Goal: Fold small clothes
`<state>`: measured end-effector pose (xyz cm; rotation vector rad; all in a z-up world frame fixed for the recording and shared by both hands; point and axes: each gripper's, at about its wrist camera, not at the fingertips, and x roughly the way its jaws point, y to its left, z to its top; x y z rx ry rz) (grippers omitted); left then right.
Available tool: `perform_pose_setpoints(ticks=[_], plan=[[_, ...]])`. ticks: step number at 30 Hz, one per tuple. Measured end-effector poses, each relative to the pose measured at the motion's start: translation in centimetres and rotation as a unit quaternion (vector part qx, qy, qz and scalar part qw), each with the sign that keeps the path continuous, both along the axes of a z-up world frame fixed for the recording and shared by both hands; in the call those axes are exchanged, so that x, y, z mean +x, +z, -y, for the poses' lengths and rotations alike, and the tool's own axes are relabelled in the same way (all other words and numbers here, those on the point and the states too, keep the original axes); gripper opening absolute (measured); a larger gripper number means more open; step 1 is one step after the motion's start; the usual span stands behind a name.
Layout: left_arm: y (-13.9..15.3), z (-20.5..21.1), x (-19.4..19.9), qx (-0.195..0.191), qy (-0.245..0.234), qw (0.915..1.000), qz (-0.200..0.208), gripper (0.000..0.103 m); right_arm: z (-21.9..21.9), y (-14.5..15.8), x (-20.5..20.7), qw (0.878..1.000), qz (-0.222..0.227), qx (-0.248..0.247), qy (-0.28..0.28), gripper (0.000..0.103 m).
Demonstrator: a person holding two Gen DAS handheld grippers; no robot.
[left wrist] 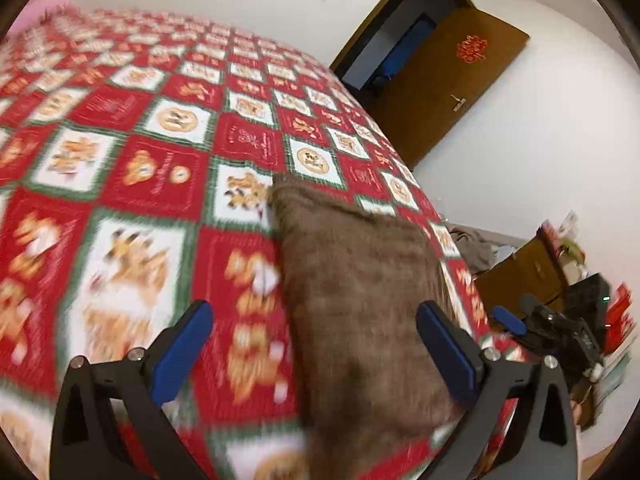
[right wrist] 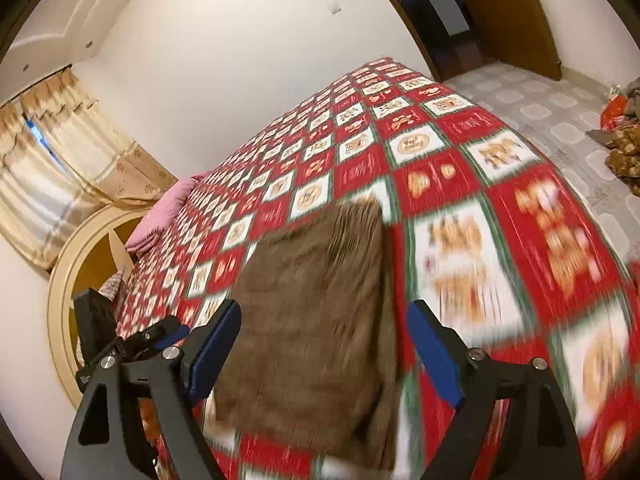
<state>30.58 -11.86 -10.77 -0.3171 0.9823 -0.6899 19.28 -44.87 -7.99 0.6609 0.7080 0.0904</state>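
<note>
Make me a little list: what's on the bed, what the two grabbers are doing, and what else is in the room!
cloth: brown, lies flat as a folded rectangle on the bed
bed: red, white and green patterned cover
left gripper: open, above the cloth's near end, holding nothing
right gripper: open, above the cloth, holding nothing
pillow: pink, at the bed's far end
door: brown, open
curtain: beige

A home bedroom: a bed under a red patterned quilt, a pink pillow, curtains, a wooden door and tiled floor
</note>
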Motion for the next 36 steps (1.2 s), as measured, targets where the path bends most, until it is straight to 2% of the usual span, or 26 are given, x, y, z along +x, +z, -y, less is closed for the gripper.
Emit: perform_pose_setpoints(ticks=[2,4,6,7,8,11,12,13,14,15,16,17,19,21,22,23,24,25,26,27,29,31,34,36], plan=[[-1.4,0.7,2.9,-0.017,0.008,0.9993,-0.032,0.103,1.5,-1.4,3.4,0.999,-0.018,0.023,0.016,0.085],[-3.2,1.2,5.5,-0.037,0.015,0.9965,-0.074,0.103,2.2,-3.3,6.5,0.999,-0.044,0.014,0.017,0.080],[-4.9,1.7,7.5,-0.058,0.016,0.9923,-0.108,0.103,2.2,-5.0,8.9,0.997,-0.062,0.017,0.046,0.076],[-5.0,2.0,7.9,-0.065,0.018,0.9919,-0.108,0.103,2.0,-5.6,9.8,0.996,-0.067,0.018,0.060,0.071],[-4.6,2.7,8.6,-0.063,0.010,0.9940,-0.090,0.103,1.7,-6.3,10.8,0.994,-0.073,0.017,0.074,0.068],[-4.8,5.2,10.3,-0.049,-0.033,0.9946,-0.086,0.103,0.4,-6.3,12.9,0.994,-0.061,-0.014,0.093,0.064],[-4.7,5.8,10.4,-0.039,-0.031,0.9959,-0.075,0.102,0.0,-6.2,13.5,0.993,-0.063,-0.022,0.102,0.048],[-4.5,6.4,10.5,-0.033,-0.030,0.9975,-0.056,0.100,-0.8,-6.2,14.0,0.991,-0.070,-0.035,0.111,0.038],[-4.1,6.9,10.5,-0.028,-0.028,0.9987,-0.031,0.072,-1.6,-5.8,14.3,0.989,-0.068,-0.064,0.116,0.037],[-3.8,7.3,10.5,-0.027,-0.037,0.9988,-0.016,0.033,-2.8,-5.0,14.2,0.984,-0.058,-0.106,0.129,0.032],[-3.6,7.7,10.5,-0.028,-0.048,0.9984,-0.004,0.017,-4.4,-3.5,13.6,0.975,-0.028,-0.166,0.147,0.029],[-3.2,7.9,10.3,-0.033,-0.057,0.9978,0.011,0.010,-5.2,-2.4,13.0,0.968,0.001,-0.192,0.159,0.028],[-2.3,7.6,9.6,-0.037,-0.049,0.9963,0.061,0.010,-6.0,-0.7,11.7,0.956,0.058,-0.235,0.163,0.028],[-1.3,7.4,8.9,-0.021,-0.040,0.9924,0.114,0.012,-6.1,-0.3,11.3,0.947,0.081,-0.276,0.145,0.028],[-1.0,7.8,8.8,0.006,-0.033,0.9903,0.135,0.014,-6.1,-0.9,11.8,0.944,0.072,-0.297,0.126,0.028],[-1.1,8.1,9.1,0.034,-0.022,0.9888,0.144,0.024,-5.9,-1.8,12.6,0.944,0.047,-0.307,0.112,0.032],[-1.1,8.3,9.4,0.061,-0.008,0.9875,0.145,0.049,-5.4,-3.0,13.7,0.944,0.010,-0.315,0.099,0.046],[-1.1,8.0,9.9,0.086,0.008,0.9866,0.138,0.064,-4.5,-4.4,14.7,0.943,-0.046,-0.321,0.079,0.059],[-1.1,7.3,10.4,0.096,0.021,0.9876,0.123,0.088,-3.6,-4.4,14.8,0.949,-0.050,-0.303,0.069,0.064],[-0.8,6.1,10.7,0.082,0.027,0.9904,0.108,0.096,-2.0,-3.8,13.9,0.965,-0.032,-0.254,0.048,0.066],[-0.2,3.5,10.9,0.026,0.031,0.9958,0.082,0.098,0.8,-2.7,11.9,0.983,-0.012,-0.182,0.002,0.067],[-0.1,1.8,10.7,-0.004,0.036,0.9981,0.049,0.100,3.2,-2.5,10.1,0.994,-0.002,-0.107,-0.008,0.068],[-1.4,0.2,8.8,-0.059,0.029,0.9977,-0.016,0.100,3.8,-3.2,8.3,0.999,-0.015,-0.039,0.007,0.068],[-2.5,1.4,7.0,-0.073,0.012,0.9964,-0.041,0.100,2.1,-3.9,7.8,0.999,-0.024,-0.029,0.027,0.068]])
